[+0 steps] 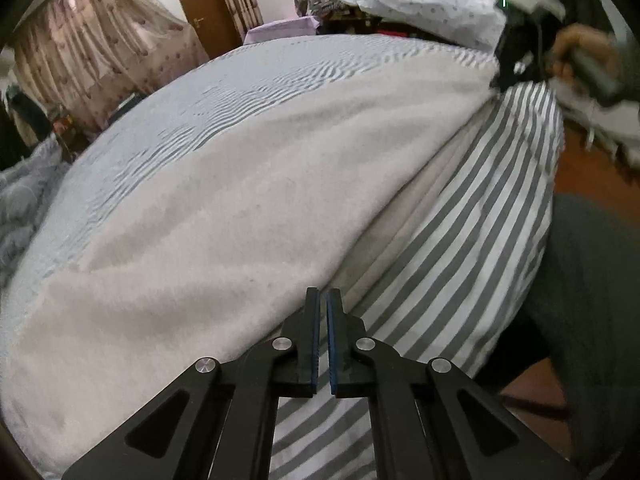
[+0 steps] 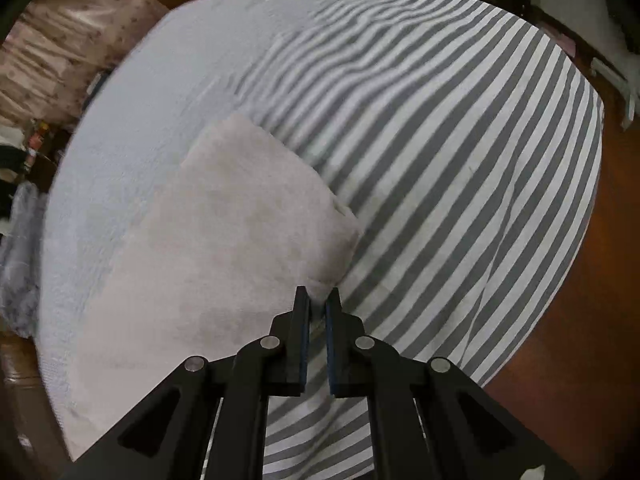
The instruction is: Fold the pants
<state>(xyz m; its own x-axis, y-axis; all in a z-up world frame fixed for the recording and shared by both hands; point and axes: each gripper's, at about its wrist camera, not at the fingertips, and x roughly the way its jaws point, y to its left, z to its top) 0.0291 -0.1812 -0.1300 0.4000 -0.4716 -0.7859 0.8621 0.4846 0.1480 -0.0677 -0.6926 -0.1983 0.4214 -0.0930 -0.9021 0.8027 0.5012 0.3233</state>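
- Pants [image 2: 224, 248]: pale, fleecy garment lying flat on the bed, already doubled into a long band. The long axis runs from the right gripper's end away toward the far left of the striped sheet; one long edge lies along the stripes, the other over the plain blue cover.
- Striped sheet [image 2: 460, 168]: grey-and-white, covering the bed to the right of the pants; the landmark for what follows.
- Blue cover [image 1: 224, 92]: ribbed, on the far side of the pants from the striped sheet.
- Right gripper [image 2: 318, 300]: at the pants' near corner, where the edge meets the striped sheet. Fingers almost closed, a nub of pale fabric pinched between the pads. In the left view it [image 1: 516, 60] shows at the far end of that same edge, blurred.
- Left gripper [image 1: 323, 300]: at the opposite end of the striped-sheet edge. Fingers nearly together with a thin gap; whether any cloth is held cannot be told.
- Judgement: each gripper sits at one end of the long axis, so the coming fold likely brings end to end across the band.
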